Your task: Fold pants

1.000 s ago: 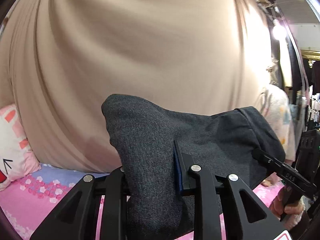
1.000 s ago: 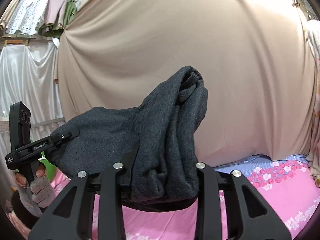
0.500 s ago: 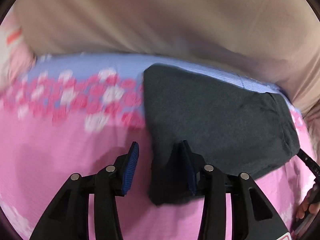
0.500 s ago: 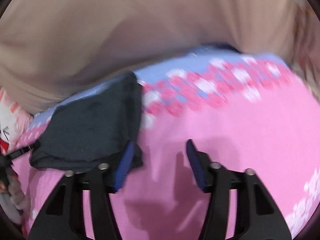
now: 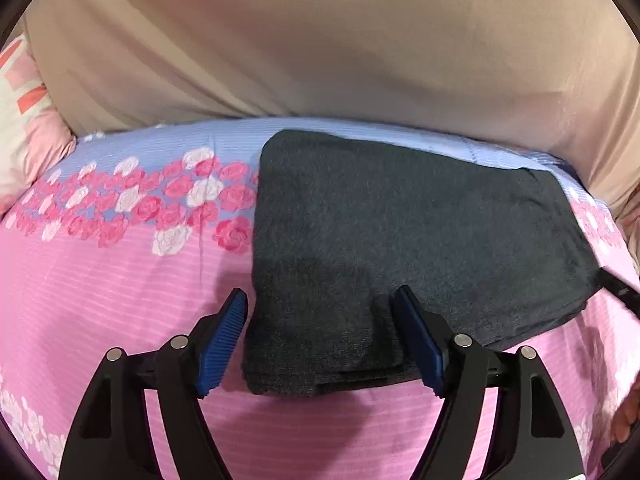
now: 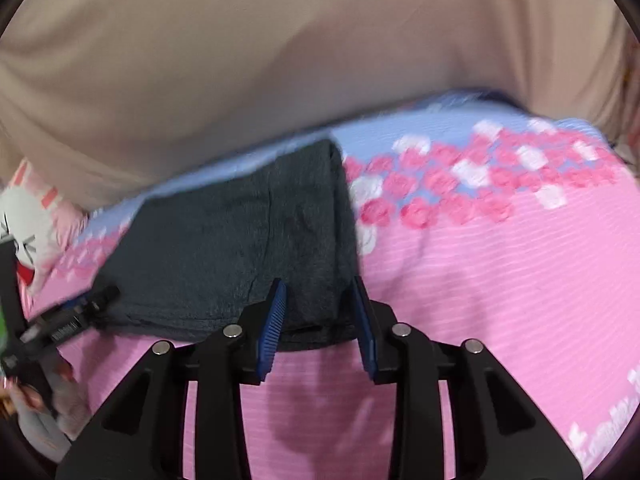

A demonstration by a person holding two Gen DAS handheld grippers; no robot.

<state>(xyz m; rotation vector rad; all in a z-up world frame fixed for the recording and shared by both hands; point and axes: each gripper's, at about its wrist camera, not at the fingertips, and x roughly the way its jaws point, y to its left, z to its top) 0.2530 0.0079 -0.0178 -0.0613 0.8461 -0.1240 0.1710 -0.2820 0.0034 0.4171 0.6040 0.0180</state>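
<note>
Lowered from mid-air, the folded dark grey knit pants [image 5: 400, 232] are laid on the pink rose-printed bed [image 5: 120, 288]. Their near corners sit between both tools: left tool [image 5: 320, 328] wide and opening, right tool [image 6: 318, 308] narrow and closing, pads not clearly pressing.

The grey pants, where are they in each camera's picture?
Left wrist view: the folded grey pants lie flat on the bed, middle to right, their near left corner between the opening left gripper pads.
Right wrist view: the pants lie left of middle, their near right corner between the closing right gripper pads.
Shared landmark: the band of pink and white roses on the bedsheet beside the pants.
</note>
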